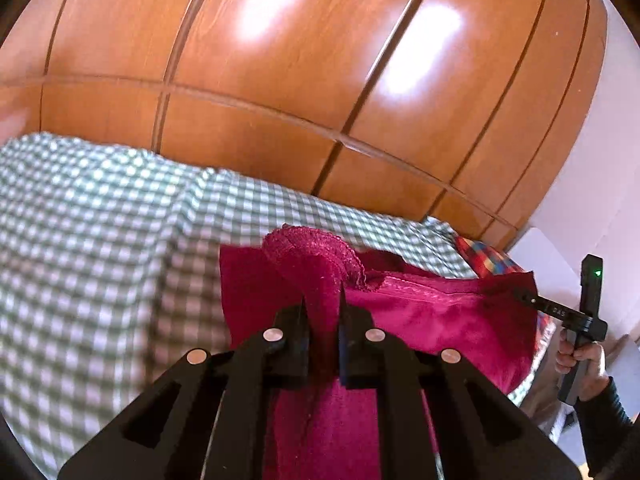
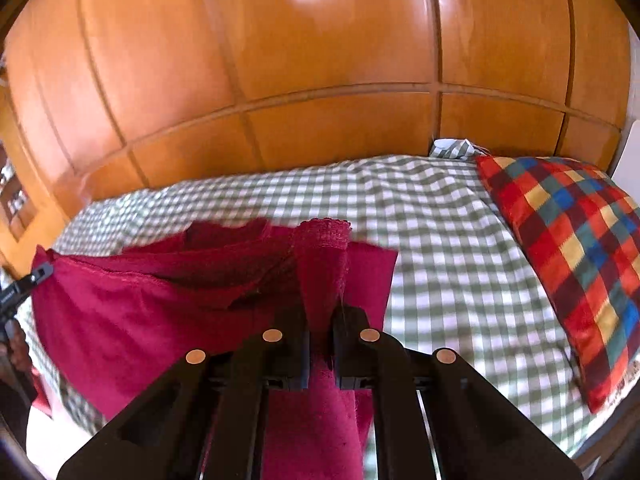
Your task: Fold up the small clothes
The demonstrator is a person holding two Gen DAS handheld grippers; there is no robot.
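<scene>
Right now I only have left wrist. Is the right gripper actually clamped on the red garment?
Observer: Yes. The right gripper is shut on a lace-edged strip of the red garment.
Operator: What's on the bed over there?
Observer: A multicoloured checked pillow lies on the green gingham bedcover, apart from the garment. You see only its corner.
Operator: Anything behind it?
Observer: A small bunched green-checked cloth sits at the bed's far edge, by the wooden wardrobe.

Glossy wood wardrobe [image 2: 320, 60], fuzzy crimson cloth garment [image 1: 440, 320], matt checked bedsheet [image 2: 440, 260]
</scene>
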